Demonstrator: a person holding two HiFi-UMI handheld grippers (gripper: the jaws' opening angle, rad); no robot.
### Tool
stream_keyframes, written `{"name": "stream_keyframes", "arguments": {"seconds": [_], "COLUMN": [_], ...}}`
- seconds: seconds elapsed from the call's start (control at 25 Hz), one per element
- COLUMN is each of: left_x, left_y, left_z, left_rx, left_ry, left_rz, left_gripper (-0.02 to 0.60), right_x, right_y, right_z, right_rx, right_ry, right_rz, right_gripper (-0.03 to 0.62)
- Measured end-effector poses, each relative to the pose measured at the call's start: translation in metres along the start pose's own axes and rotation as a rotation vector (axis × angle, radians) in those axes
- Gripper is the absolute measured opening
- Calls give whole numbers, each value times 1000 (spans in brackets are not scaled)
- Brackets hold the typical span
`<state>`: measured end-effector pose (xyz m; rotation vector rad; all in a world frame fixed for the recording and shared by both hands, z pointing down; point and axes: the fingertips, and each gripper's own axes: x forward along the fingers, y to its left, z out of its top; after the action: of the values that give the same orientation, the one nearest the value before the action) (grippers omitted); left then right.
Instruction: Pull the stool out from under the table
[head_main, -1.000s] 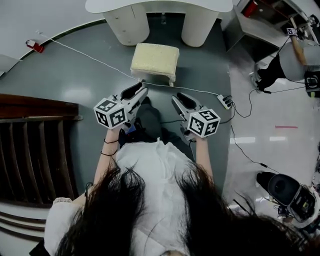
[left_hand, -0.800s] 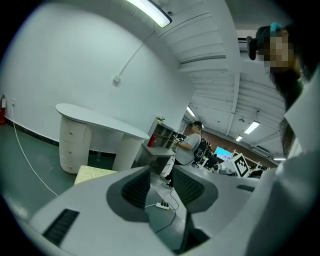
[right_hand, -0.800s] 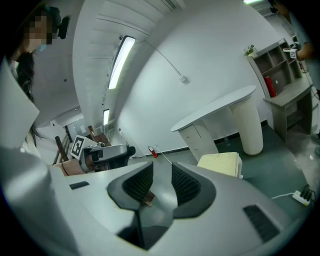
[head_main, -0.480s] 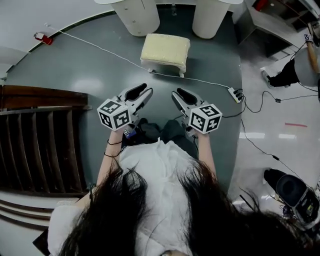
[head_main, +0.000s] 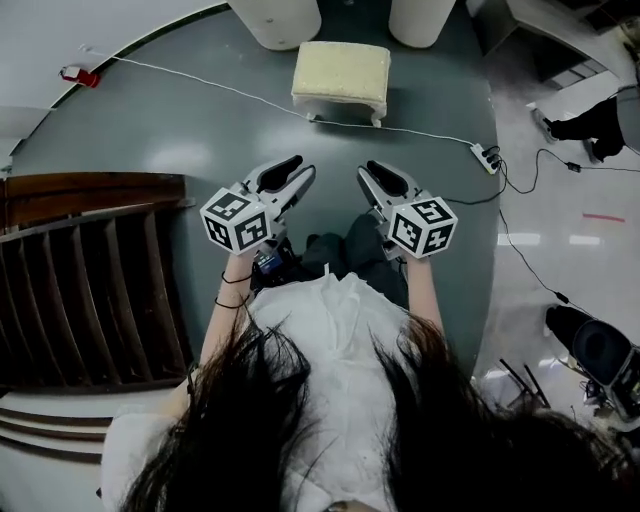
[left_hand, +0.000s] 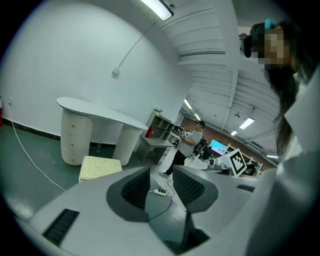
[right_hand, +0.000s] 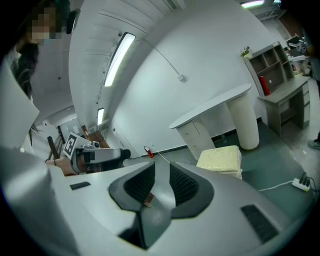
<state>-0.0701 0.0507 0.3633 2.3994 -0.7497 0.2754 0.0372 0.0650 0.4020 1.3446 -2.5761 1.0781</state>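
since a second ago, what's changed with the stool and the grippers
The left gripper and right gripper drew back from the stool, widening the floor gap to it. The right jaws are closing on nothing; nothing was grasped. The stool stayed beside the white cable, clear of the table legs; the left jaws stayed slightly apart.

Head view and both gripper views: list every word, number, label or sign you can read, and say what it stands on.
No readable text in any view.
White cube at the left and white cube at the right of the head view: black-and-white square code patterns only, no letters or digits.
Blue lit screen, far back in the left gripper view: too small to read.
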Motion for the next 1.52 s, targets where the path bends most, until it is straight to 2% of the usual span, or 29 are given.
{"name": "stream_keyframes", "arguments": {"seconds": [0.28, 0.52, 0.96, 1.2, 1.52], "left_x": [-32, -55, -89, -106, -123], "left_y": [9, 12, 20, 23, 30], "left_z": [-22, -33, -15, -6, -15], "left_rx": [20, 8, 40, 67, 66], "left_ry": [15, -6, -97, -132, -135], "left_rz": [-29, -51, -62, -49, -28], "left_gripper": [153, 153, 153, 153, 153], "right_x": [-4, 2, 15, 15, 17], "right_y": [28, 61, 122, 134, 146], "right_z": [-18, -30, -41, -39, -51], "right_rx": [-6, -55, -154, -178, -186], "right_ry": [-31, -21, -6, -26, -26], "right_rz": [-52, -48, 15, 16, 25], "right_gripper": [81, 72, 69, 69, 69]}}
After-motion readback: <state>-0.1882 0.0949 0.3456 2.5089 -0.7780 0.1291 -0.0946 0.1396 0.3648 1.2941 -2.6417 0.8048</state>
